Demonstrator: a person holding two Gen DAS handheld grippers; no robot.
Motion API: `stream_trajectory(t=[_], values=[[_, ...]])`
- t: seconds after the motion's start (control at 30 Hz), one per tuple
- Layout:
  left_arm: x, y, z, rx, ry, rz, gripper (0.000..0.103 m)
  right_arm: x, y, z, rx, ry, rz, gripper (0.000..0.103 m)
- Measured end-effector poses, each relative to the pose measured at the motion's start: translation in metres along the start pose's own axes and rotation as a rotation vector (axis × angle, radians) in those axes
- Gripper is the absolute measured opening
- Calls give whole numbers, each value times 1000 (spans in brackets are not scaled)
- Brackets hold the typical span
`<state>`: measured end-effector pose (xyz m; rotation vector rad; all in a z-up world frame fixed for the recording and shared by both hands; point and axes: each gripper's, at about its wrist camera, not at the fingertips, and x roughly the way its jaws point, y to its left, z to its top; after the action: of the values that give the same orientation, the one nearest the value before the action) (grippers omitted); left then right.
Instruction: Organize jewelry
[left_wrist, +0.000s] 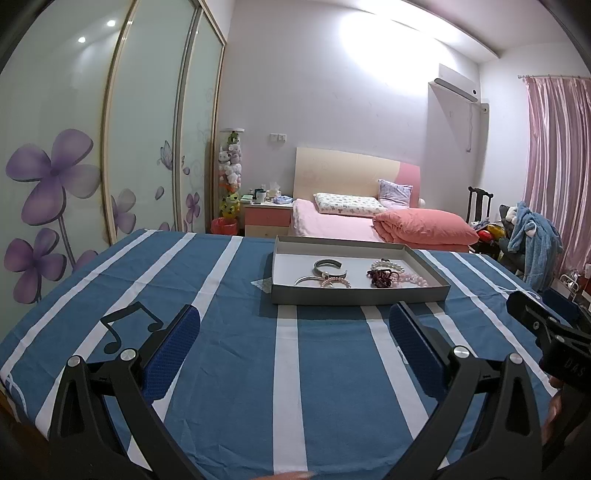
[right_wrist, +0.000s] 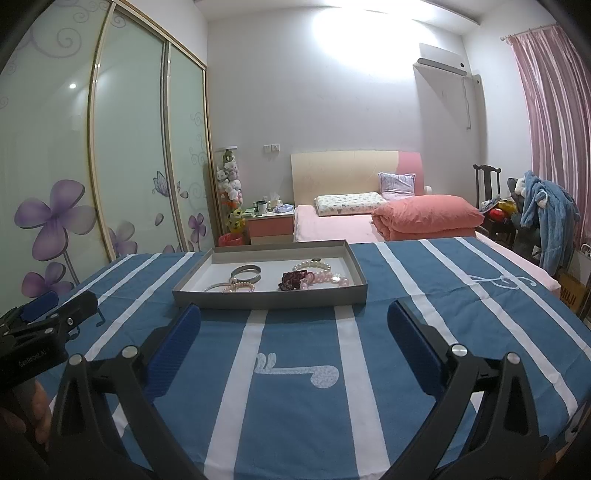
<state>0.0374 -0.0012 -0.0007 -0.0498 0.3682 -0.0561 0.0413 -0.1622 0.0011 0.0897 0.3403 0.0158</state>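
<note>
Left gripper (left_wrist: 293, 323) and right gripper (right_wrist: 293, 323) both hovering wide, holding nothing; grey tray (right_wrist: 258, 299) of bracelets (right_wrist: 314, 277) sitting just ahead on striped cloth (right_wrist: 295, 406)

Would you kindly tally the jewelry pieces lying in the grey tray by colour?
Silver metal bangles: 2
White pearl bracelets: 1
Pink bead bracelets: 2
Dark red bead pieces: 1
Total: 6, as far as the overlapping pieces in the tray allow.

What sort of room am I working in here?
Most likely a home bedroom: a bed with pillows and a folded quilt stands behind the work surface, a sliding-door wardrobe runs along the left wall, and a nightstand sits beside the bed.
</note>
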Motion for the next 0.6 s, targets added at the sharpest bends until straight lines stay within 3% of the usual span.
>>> stream_trajectory(t=[0.6], values=[[0, -1, -1, -1, 7, 2, 101, 2, 1, -1, 2, 6, 0, 99]])
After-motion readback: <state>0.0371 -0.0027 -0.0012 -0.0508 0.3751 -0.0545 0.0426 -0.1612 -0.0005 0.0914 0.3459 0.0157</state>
